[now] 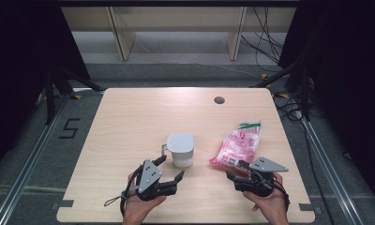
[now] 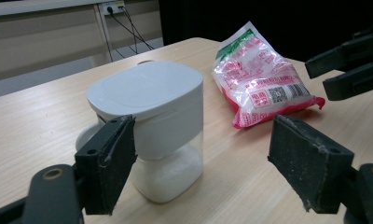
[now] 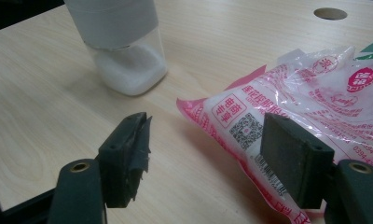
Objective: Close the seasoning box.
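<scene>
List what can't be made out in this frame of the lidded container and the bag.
- Container: the high view's downward angle hides its contents; the right gripper view's top edge cuts off its lid.
- Bag: print too small in the high view; the right gripper covers its near corner in its own view.
- Left gripper: its left pad hides the container's handle.

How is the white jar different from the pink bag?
The white jar stands upright; the pink bag lies flat. The jar is hard with a white lid and clear bottom; the bag is soft, crinkly plastic with red print and a green end. Both rest on the table and seem to hold white grains.
</scene>
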